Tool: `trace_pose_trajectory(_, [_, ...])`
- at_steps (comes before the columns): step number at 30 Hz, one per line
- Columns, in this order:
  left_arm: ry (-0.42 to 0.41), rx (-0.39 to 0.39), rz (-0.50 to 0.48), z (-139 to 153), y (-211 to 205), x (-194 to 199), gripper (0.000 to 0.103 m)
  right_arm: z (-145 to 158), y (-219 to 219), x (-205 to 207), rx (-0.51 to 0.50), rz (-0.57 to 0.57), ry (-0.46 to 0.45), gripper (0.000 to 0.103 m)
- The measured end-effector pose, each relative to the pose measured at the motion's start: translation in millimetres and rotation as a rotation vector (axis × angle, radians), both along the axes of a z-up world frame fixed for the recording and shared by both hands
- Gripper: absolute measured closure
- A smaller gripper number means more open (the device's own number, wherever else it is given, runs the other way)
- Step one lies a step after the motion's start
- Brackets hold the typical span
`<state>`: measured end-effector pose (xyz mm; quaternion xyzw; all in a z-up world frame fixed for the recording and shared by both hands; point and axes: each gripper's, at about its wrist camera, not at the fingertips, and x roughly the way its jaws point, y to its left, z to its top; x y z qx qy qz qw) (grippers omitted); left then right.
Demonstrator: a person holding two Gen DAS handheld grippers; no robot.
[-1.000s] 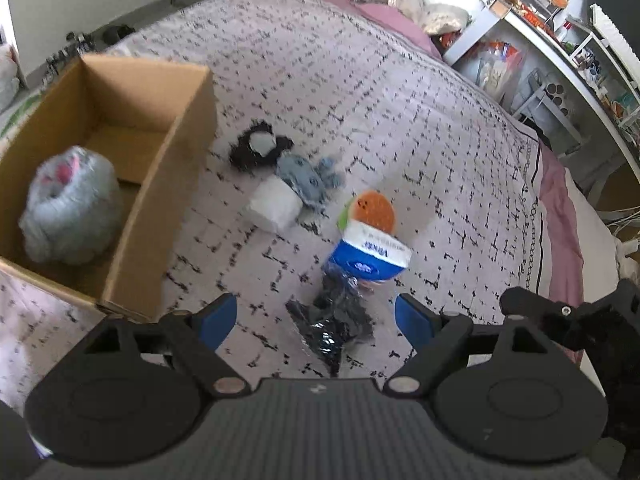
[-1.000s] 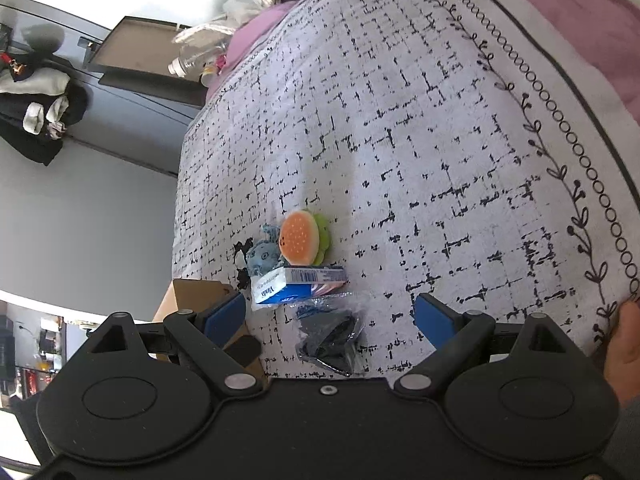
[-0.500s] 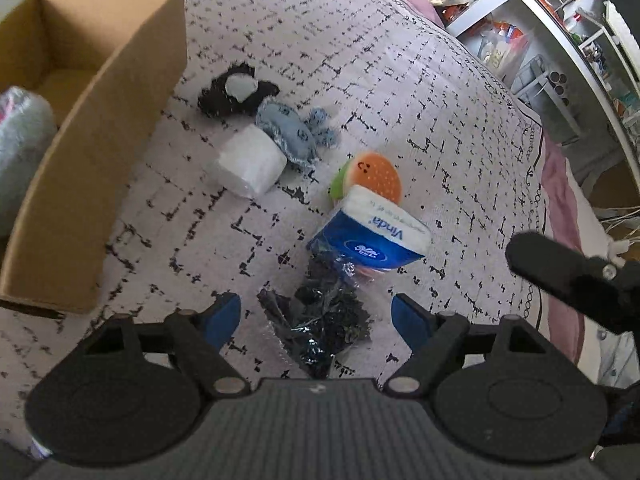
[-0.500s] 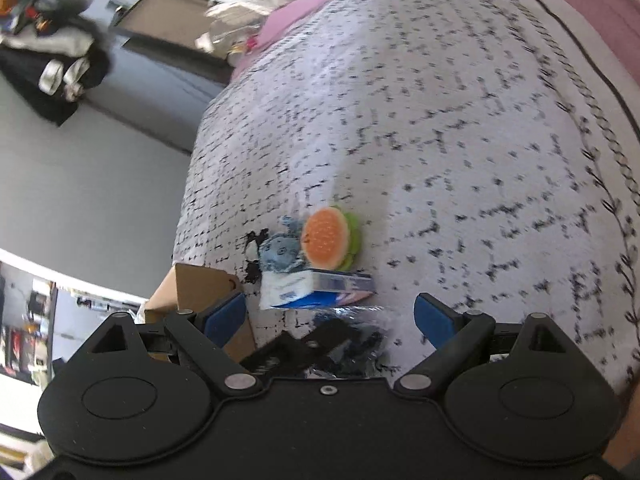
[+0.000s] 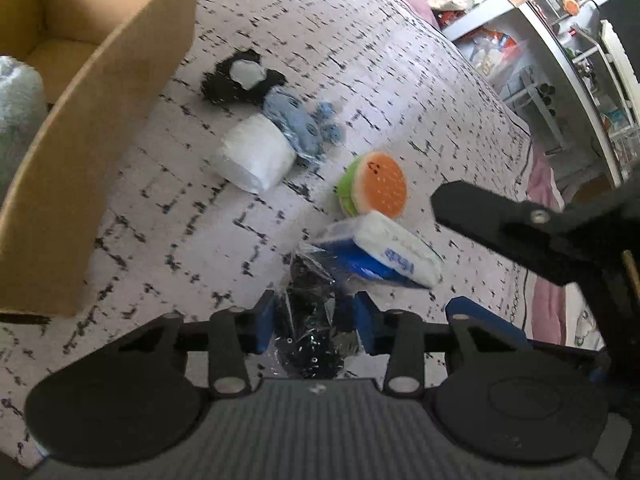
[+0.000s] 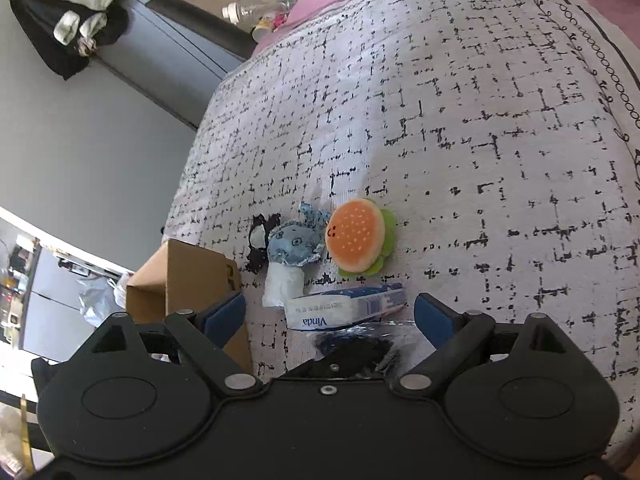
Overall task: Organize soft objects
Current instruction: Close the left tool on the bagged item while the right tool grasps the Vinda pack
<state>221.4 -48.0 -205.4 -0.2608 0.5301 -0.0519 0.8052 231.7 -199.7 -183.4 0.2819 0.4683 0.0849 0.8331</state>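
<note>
Now, far to the left gripper's [image 5: 314, 322] left sits the box [image 5: 100, 120], a grey bundle [image 5: 18, 108] already inside. Ahead lie the white roll [image 5: 254, 158], blue plush [image 5: 298, 124] and burger [image 5: 378, 188]; just in front, the tissue pack [image 5: 384, 258] overlaps the black bag [image 5: 310, 320], which this gripper's pads are pinching. I'd lift straight up so the crinkly plastic slides clear of the pack, then swing left over the box wall. Beside it, the right gripper [image 6: 330, 314] hangs spread wide, holding nothing.

Box [image 5: 60, 184]: left of the toys.
Tissue pack [image 5: 384, 256]: between burger toy [image 5: 378, 184] and bagged item [image 5: 310, 320].
Roll [image 5: 254, 156]: touching fish toy [image 5: 296, 124].
</note>
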Motion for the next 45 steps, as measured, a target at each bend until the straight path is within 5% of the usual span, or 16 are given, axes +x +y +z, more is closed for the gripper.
trace_pose_trajectory(11, [0.004, -0.079, -0.010, -11, 15, 7, 0.063, -13, 21, 9, -0.101, -0.003, 0.042, 0.013])
trace_pose_trajectory(18, [0.007, -0.099, -0.015, -14, 18, 10, 0.063, -13, 24, 10, -0.108, 0.001, 0.007, 0.043])
trace_pose_trajectory(22, [0.003, -0.091, -0.020, -11, 17, 9, 0.063, -5, 28, 5, -0.165, 0.013, -0.017, 0.044])
trace_pose_trajectory(45, [-0.108, 0.053, -0.033, 59, 12, -19, 0.063, 39, -2, -31, -0.120, -0.058, -0.135, 0.045])
